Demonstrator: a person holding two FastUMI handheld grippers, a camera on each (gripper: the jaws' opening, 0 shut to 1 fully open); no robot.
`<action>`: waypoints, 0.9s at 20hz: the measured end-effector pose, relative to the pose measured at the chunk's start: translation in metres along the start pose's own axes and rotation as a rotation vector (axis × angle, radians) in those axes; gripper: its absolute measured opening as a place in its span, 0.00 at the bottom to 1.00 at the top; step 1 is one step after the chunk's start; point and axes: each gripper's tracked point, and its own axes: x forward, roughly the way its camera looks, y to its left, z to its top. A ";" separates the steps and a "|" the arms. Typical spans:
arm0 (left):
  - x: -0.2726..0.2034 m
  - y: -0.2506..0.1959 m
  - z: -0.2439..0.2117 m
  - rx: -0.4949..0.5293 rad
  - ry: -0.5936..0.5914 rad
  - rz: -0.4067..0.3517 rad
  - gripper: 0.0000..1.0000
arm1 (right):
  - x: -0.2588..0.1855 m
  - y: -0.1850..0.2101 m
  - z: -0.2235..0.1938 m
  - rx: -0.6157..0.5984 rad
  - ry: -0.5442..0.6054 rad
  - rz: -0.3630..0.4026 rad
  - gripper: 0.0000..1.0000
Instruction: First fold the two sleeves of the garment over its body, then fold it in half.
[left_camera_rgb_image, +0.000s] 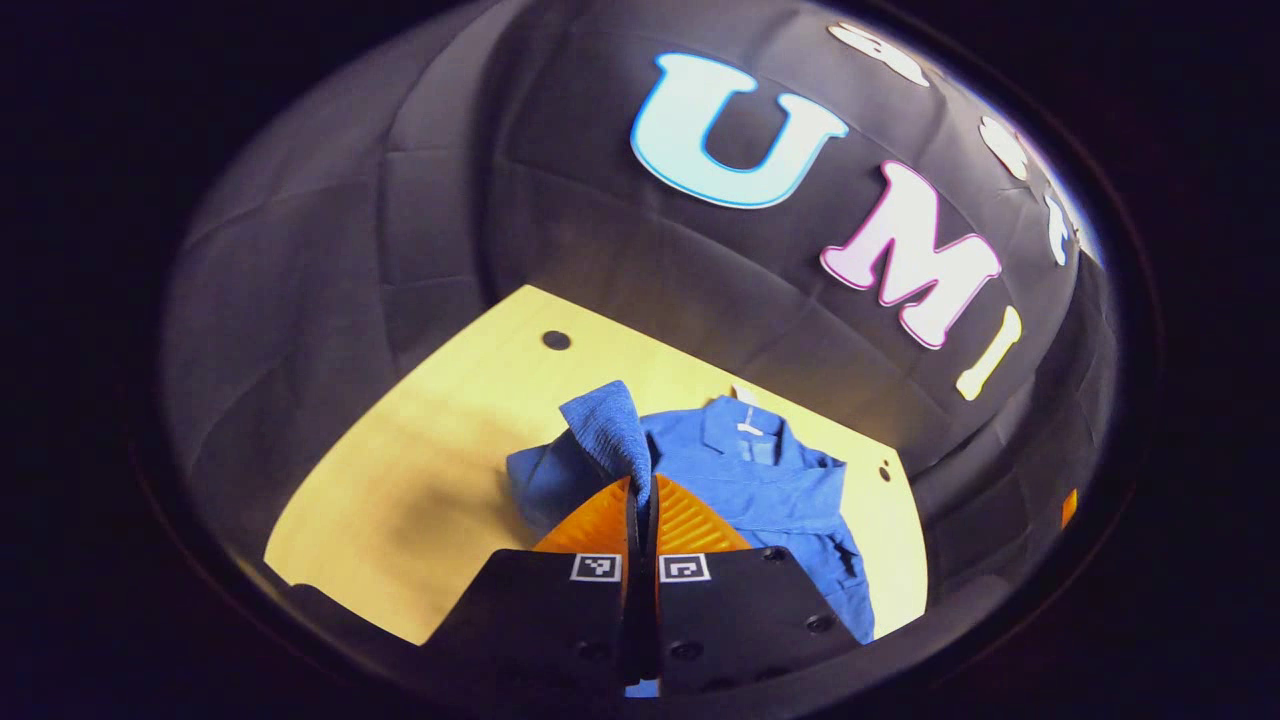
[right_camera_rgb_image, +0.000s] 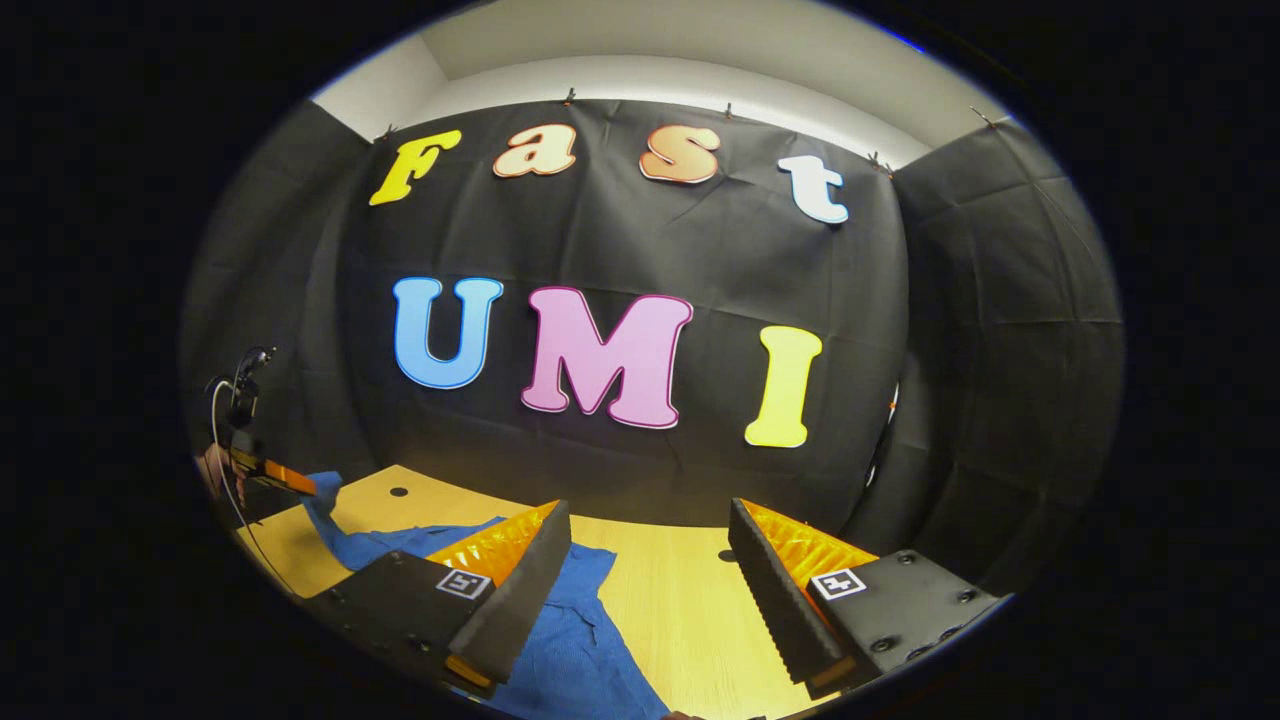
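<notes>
1. Closest to the lens in the left gripper view, the left gripper (left_camera_rgb_image: 641, 490) sits at 6 o'clock with its two fingers clenched together on a blue sleeve (left_camera_rgb_image: 612, 430).
2. That sleeve rises out of the closed fingertips toward 12 o'clock as a narrow, lifted strip, held clear of the table (left_camera_rgb_image: 400, 480).
3. Beyond the fingers, from the centre toward 4 o'clock, lies the rest of the blue garment (left_camera_rgb_image: 770, 480), spread on the pale wooden table with its collar (left_camera_rgb_image: 745, 425) at the far end near the booth's wall.
4. In the right gripper view, the right gripper (right_camera_rgb_image: 650, 575) sits at 6 o'clock with its fingers spread wide apart and nothing between them.
5. Bare table shows in the gap between those fingers; blue fabric of the garment (right_camera_rgb_image: 570, 640) passes under the finger at 7 o'clock and runs away toward 9 o'clock.
6. At 9 o'clock in the same view, farther off, the left gripper (right_camera_rgb_image: 275, 475) appears small, with the sleeve (right_camera_rgb_image: 325, 510) hanging from it down to the garment.
7. Judged from this, the first sleeve fold is under way: the held sleeve needs carrying across toward the garment's body, which lies toward 4 o'clock of the left fingers.
8. The garment's long axis seems to run from the collar back toward the person, and the left gripper is plainly the nearer one to this sleeve.
</notes>
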 end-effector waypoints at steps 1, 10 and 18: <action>0.012 -0.014 0.000 0.018 0.015 -0.019 0.00 | -0.002 -0.005 -0.002 0.001 0.002 -0.010 1.00; 0.115 -0.157 -0.022 0.171 0.167 -0.199 0.00 | -0.014 -0.041 -0.026 0.026 0.064 -0.080 1.00; 0.213 -0.233 -0.068 0.283 0.279 -0.247 0.00 | -0.005 -0.068 -0.044 0.049 0.113 -0.123 0.92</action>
